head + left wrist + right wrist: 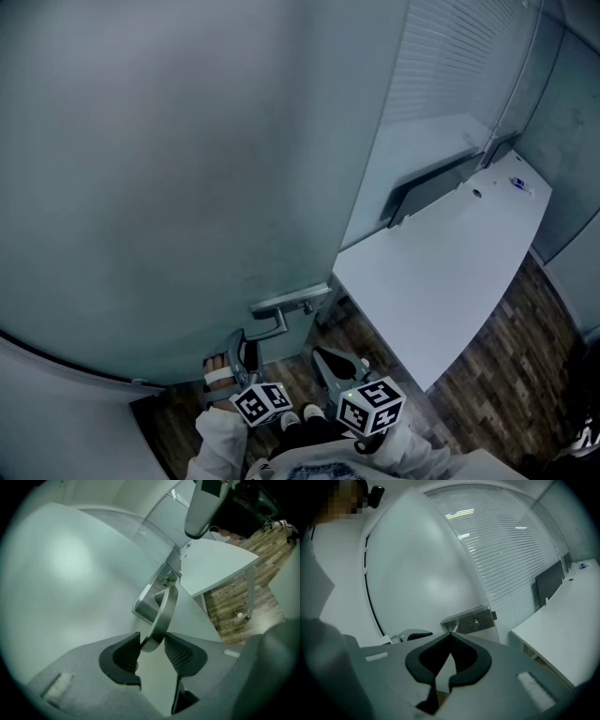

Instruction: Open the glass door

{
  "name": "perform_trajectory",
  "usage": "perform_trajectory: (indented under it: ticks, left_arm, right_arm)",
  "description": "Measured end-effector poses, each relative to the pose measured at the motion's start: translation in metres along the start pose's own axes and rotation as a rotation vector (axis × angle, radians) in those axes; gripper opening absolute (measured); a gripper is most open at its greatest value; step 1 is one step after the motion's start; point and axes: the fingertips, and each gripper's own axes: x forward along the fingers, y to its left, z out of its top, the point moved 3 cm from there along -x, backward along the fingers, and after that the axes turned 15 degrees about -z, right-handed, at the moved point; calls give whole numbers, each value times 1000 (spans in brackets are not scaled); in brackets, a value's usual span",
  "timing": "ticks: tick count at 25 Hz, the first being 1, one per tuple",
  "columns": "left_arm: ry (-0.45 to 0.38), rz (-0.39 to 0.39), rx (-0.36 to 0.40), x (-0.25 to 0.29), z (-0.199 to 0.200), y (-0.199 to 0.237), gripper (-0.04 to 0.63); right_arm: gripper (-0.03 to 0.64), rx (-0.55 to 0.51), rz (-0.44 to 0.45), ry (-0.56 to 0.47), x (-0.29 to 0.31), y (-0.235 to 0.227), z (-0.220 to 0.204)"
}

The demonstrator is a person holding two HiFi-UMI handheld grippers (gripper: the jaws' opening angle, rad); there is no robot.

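Your left gripper (152, 640) has its jaws spread around the free end of the door handle (165, 611), with the pads beside the lever rather than clamped on it. Your right gripper (451, 635) is alongside, jaws pressed together and empty. The step in hand appears to be the work at the handle, low on the frosted glass door (187, 169). The next move likely calls for a firm hold on the lever, then swinging the panel without striking the white desk (450, 272) beyond.

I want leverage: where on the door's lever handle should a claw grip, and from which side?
Grip the lever handle at its free end, farthest from the lock plate, pads on its two flat faces, coming end-on as the left claw does. Probably the best leverage.
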Motion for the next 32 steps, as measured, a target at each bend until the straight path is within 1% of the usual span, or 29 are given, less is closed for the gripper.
perform_trajectory:
  ticks: [3, 6, 8, 10, 12, 14, 16, 18, 20, 22, 24, 26, 28, 32]
  left_arm:
    - [-15, -4, -9, -1, 0, 3, 166]
    - [-34, 19, -13, -6, -1, -7, 167]
    - [-43, 27, -33, -7, -1, -12, 169]
    - [-41, 15, -97, -7, -5, -13, 169]
    - [-38, 1, -197, -14, -13, -15, 158]
    - [-49, 17, -292, -26, -19, -16, 142]
    - [-83, 78, -349, -43, -20, -15, 61]
    - [-130, 154, -377, -63, -13, -17, 49]
    - [-180, 198, -434, -82, -4, -25, 4]
    - [-225, 200, -536, -98, 4, -39, 3]
    - [-262, 187, -660, -113, 9, -57, 2]
    - [-279, 176, -760, -127, 13, -76, 2]
    - [-275, 183, -802, -141, 18, -95, 2]
    - [-275, 211, -819, -170, 36, -135, 2]
  right_arm:
    - [5, 2, -27, 10, -6, -5, -3]
    - [6, 0, -43, 12, -21, -12, -14]
    - [6, -5, -40, 8, -28, -15, -19]
    - [6, -12, -25, 6, -32, -14, -19]
    - [6, -19, -10, 2, -39, -13, -18]
    - [6, -24, 1, -8, -47, -14, -16]
    - [5, -27, 19, -17, -54, -16, -15]
    - [6, -32, 52, -20, -61, -18, -15]
    - [6, -36, 88, -15, -70, -21, -18]
    - [6, -40, 122, -11, -82, -25, -22]
    - [6, -50, 154, -15, -97, -29, -26]
    - [5, -58, 182, -20, -113, -35, -30]
    - [5, -68, 205, -26, -130, -42, -34]
    - [5, -99, 232, -33, -170, -60, -47]
